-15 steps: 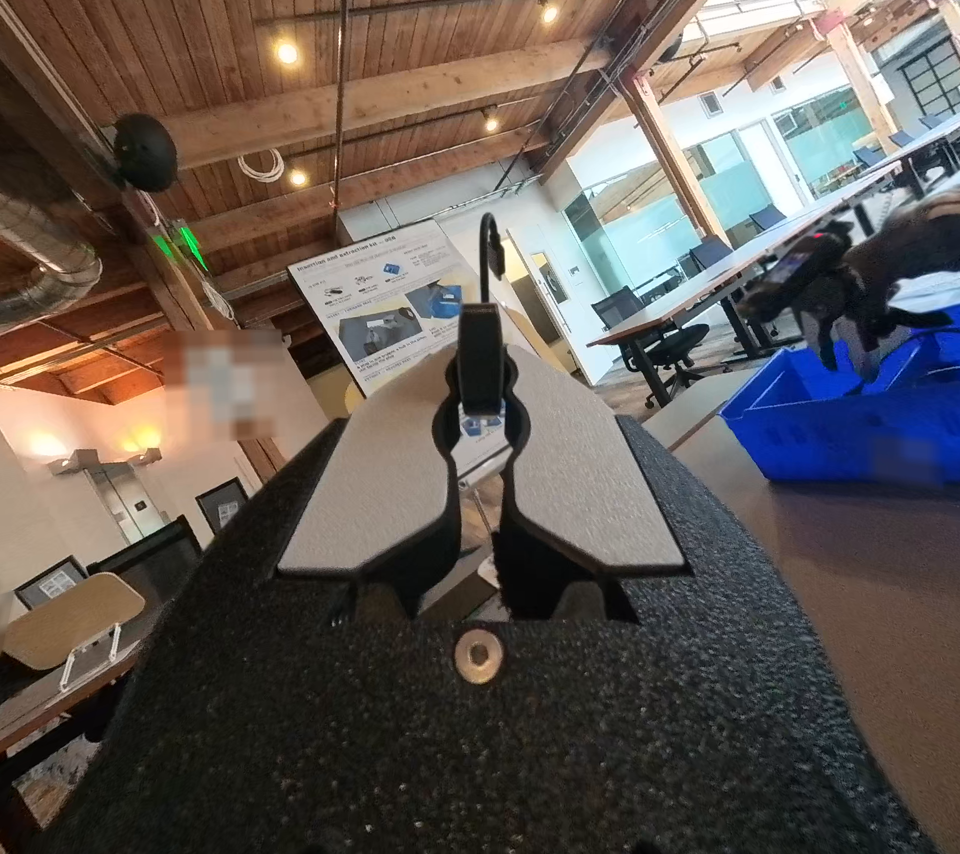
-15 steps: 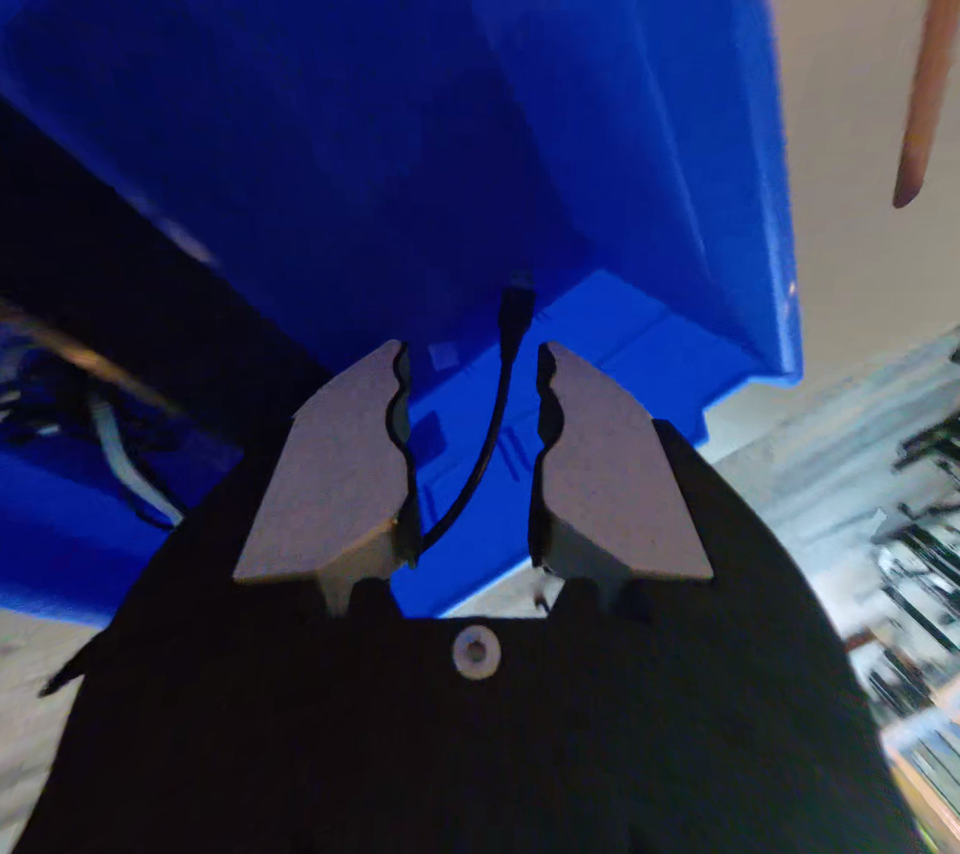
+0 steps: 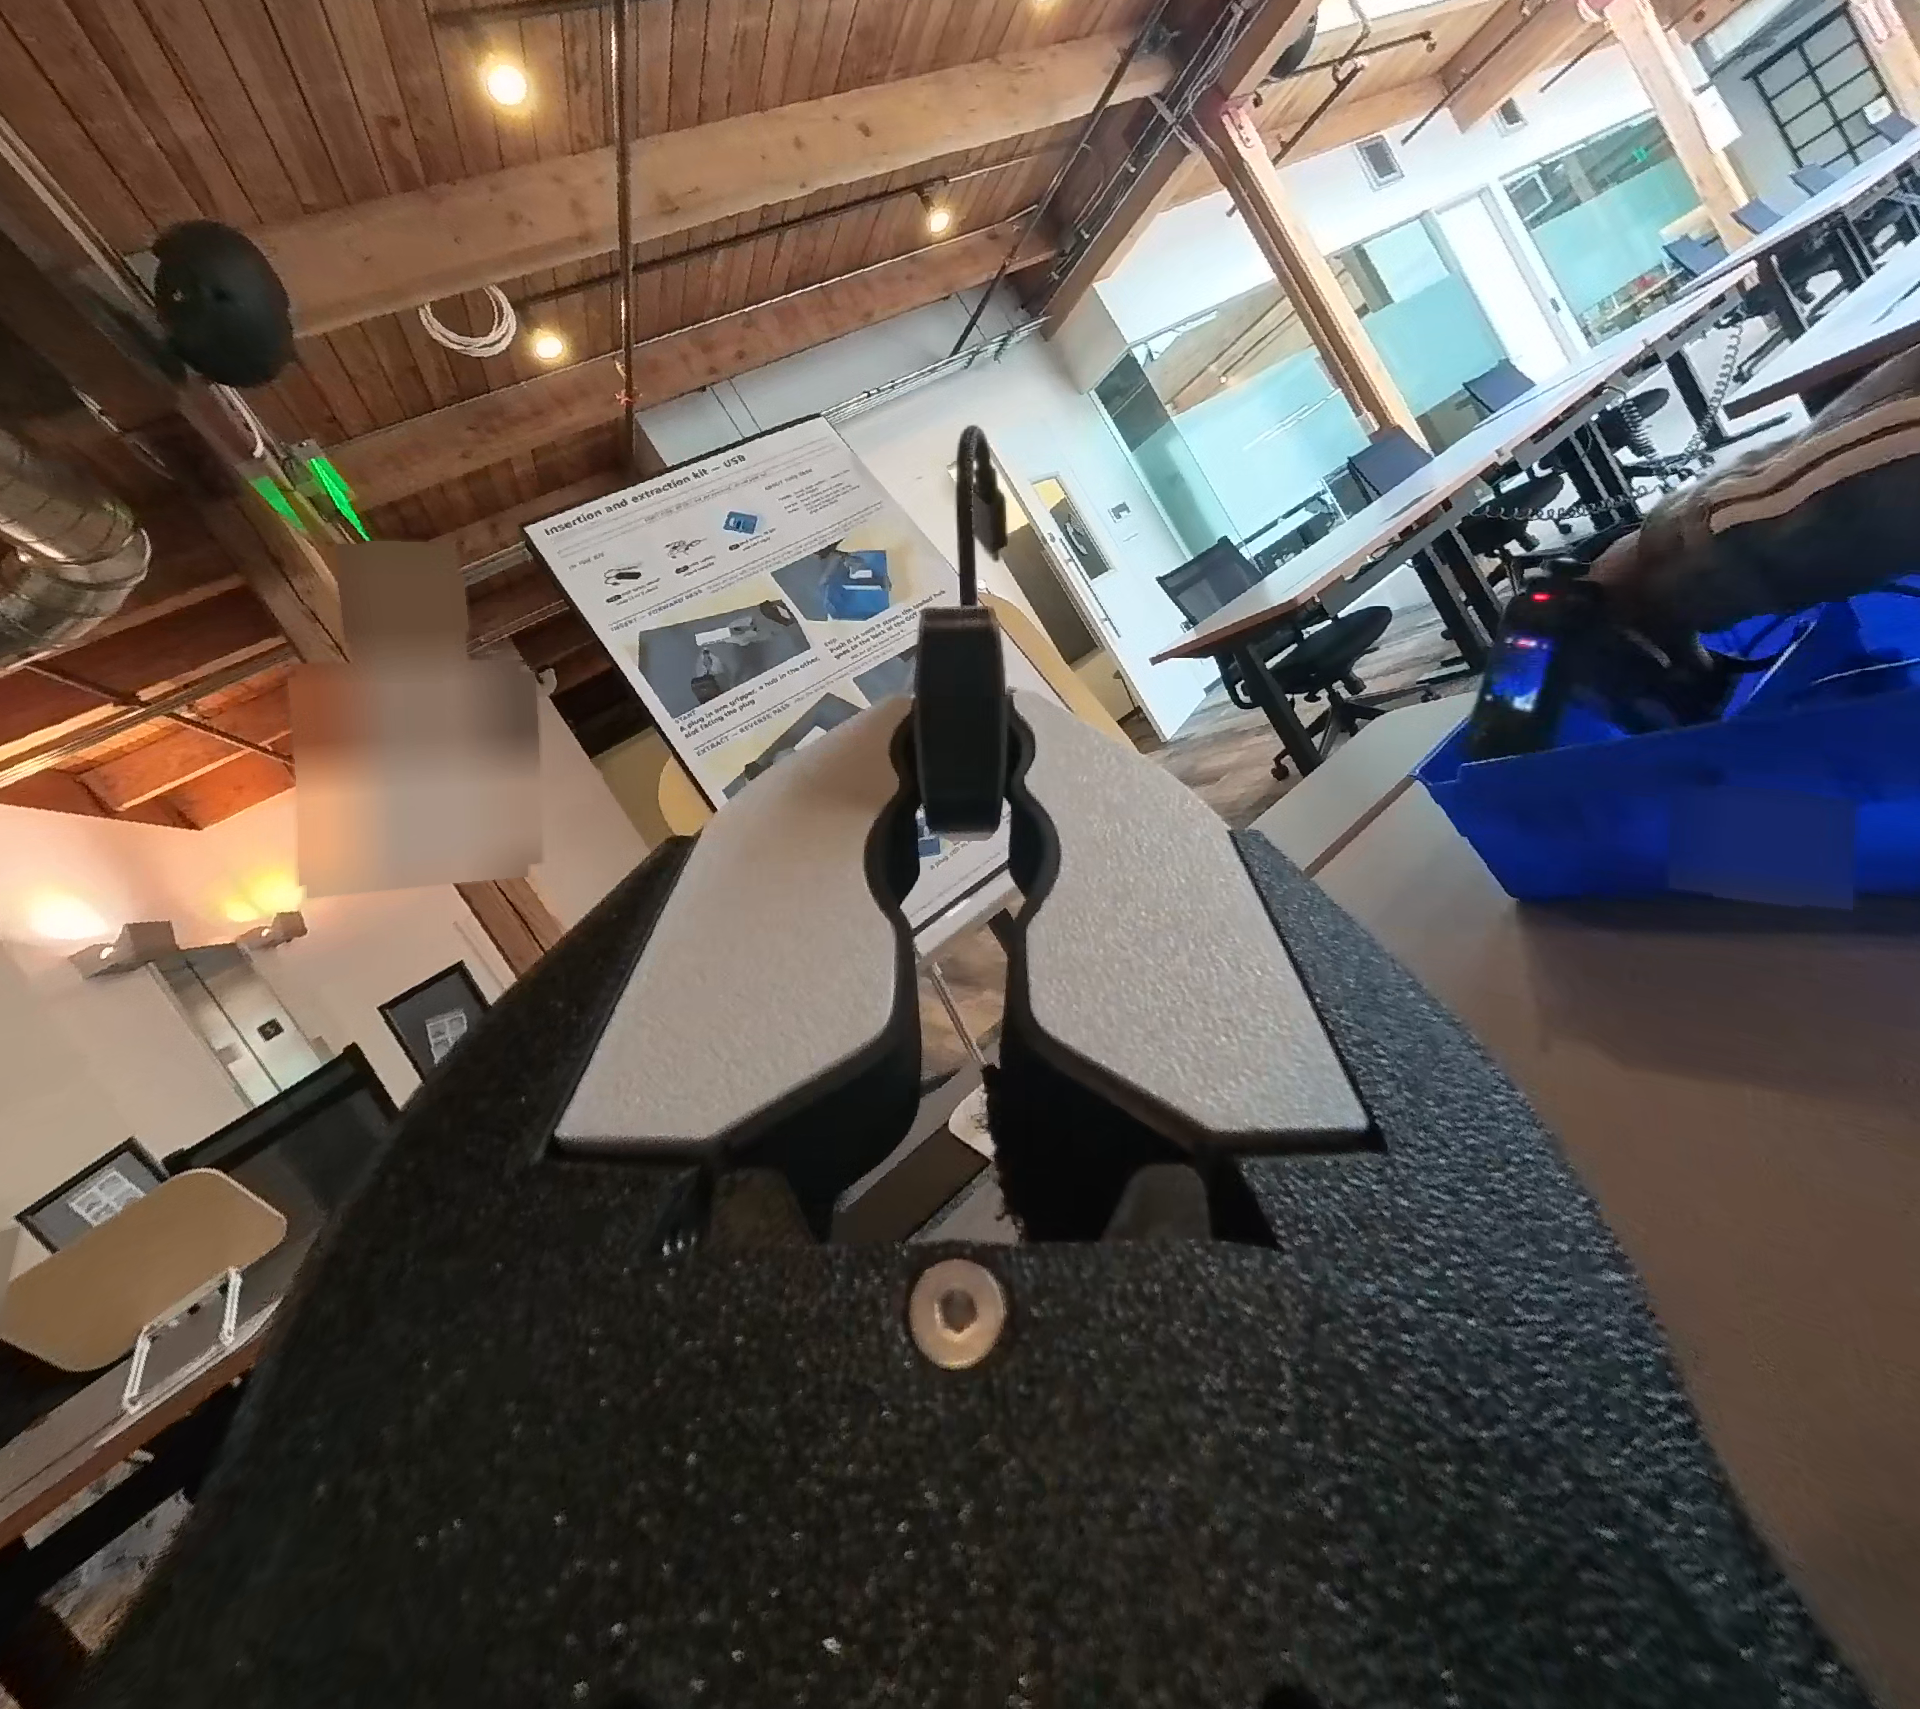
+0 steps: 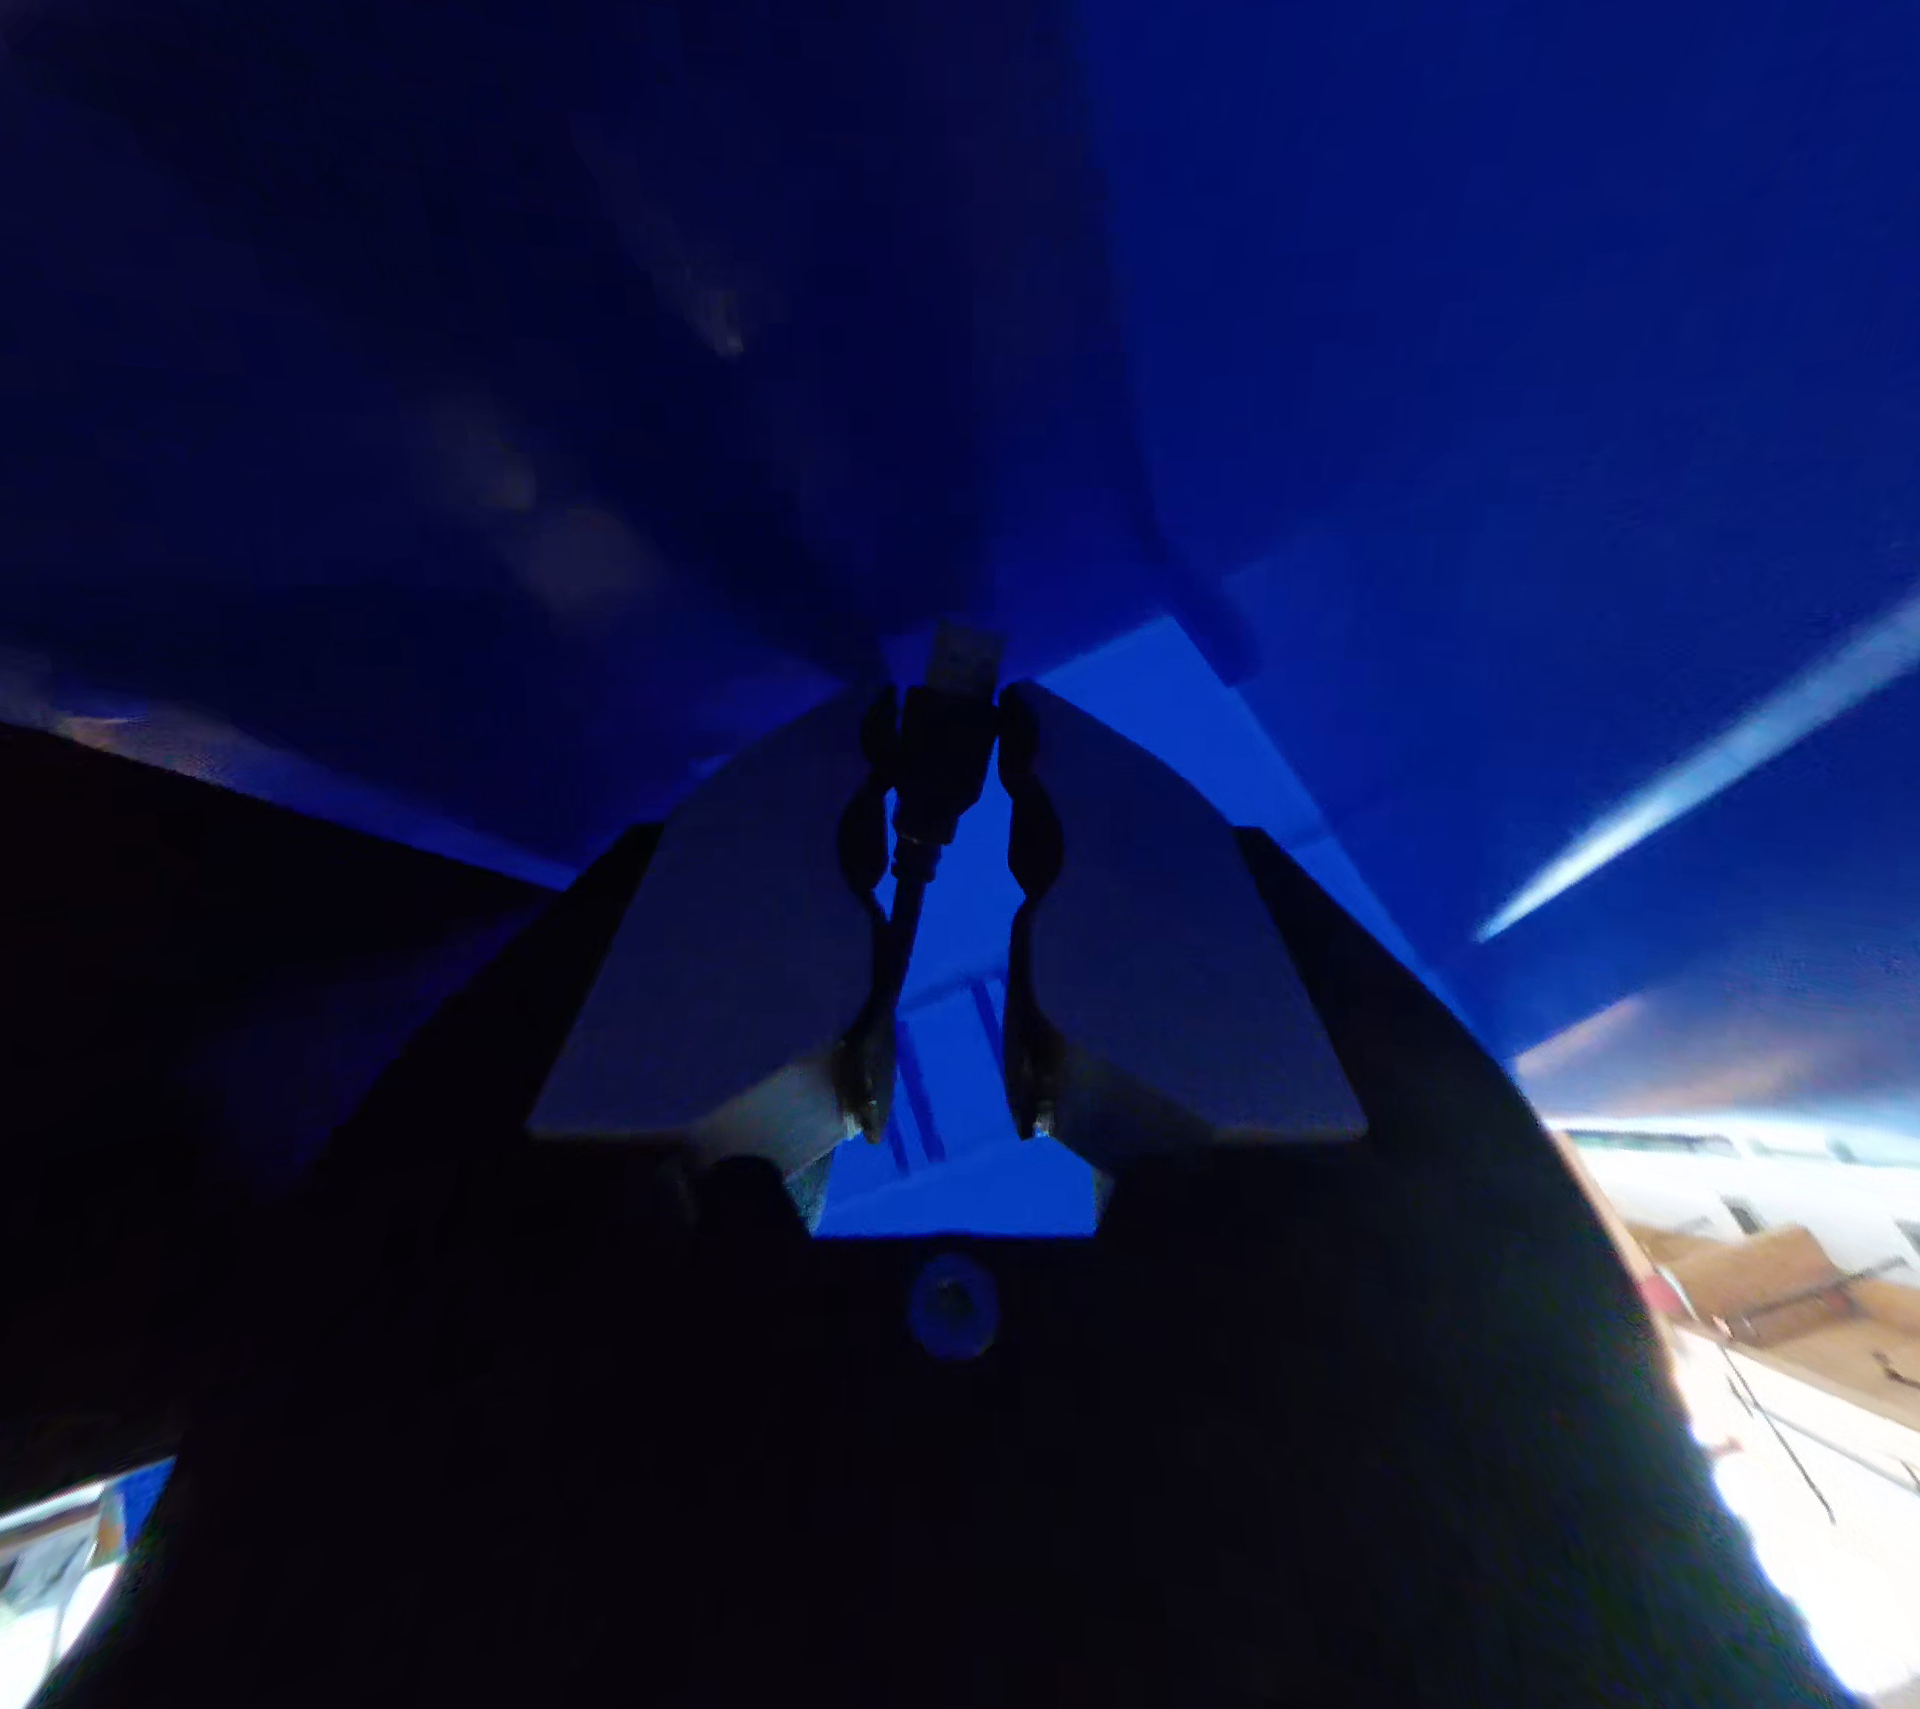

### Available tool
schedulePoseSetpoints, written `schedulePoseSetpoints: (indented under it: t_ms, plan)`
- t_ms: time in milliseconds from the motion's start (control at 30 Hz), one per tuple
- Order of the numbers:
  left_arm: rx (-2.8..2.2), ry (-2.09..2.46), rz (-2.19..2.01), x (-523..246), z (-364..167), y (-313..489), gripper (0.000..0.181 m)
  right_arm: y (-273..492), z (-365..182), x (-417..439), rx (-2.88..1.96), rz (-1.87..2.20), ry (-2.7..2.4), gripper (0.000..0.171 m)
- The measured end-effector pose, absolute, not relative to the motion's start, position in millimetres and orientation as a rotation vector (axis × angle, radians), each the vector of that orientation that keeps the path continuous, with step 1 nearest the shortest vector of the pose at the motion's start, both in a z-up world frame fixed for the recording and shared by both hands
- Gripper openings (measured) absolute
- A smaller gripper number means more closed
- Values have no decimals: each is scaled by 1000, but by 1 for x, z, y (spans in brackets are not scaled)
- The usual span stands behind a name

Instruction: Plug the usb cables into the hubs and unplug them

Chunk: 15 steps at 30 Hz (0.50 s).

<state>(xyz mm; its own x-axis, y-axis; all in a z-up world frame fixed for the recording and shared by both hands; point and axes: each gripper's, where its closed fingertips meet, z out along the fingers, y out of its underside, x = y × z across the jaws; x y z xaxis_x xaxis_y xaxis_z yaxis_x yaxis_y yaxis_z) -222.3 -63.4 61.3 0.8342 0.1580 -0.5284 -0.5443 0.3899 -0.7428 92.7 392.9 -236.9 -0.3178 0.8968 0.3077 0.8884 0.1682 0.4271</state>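
Gripping a slim black USB hub edge-on, the left gripper has its grey fingers closed almost together, the hub pinched at the tips in the centre of the left wrist view and standing upright, with its short black lead curling up and over at the top. Behind it, in the middle of the frame, leans a white instruction poster, and above that runs a wooden plank ceiling with spot lamps. A brown table top fills the right side of that view, and on it at the right edge sits a blue plastic bin; the right gripper reaches down into the bin there, its tips hidden by the bin wall. In the right wrist view, dark and blurred, the right gripper is narrowed onto the black moulded body of a USB cable plug, its fingers pressing it from both sides at the tips in the centre of the frame. The metal end of the plug points up past the fingertips, and the black cable trails down between the fingers toward the lower centre. Blue bin walls surround the gripper closely on the top, left and right of the frame, and a pale floor of the bin shows through the gap behind the cable.
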Motion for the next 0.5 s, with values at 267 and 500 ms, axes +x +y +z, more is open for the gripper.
schedulePoseSetpoints:
  t_ms: [267,500]
  plan:
    - [-1095,406,519,-225,63,-68,12,366,-157,43,2325,546,2748,17]
    - [-1087,400,607,-228,69,-77,12,257,6,17,2852,-506,3201,16]
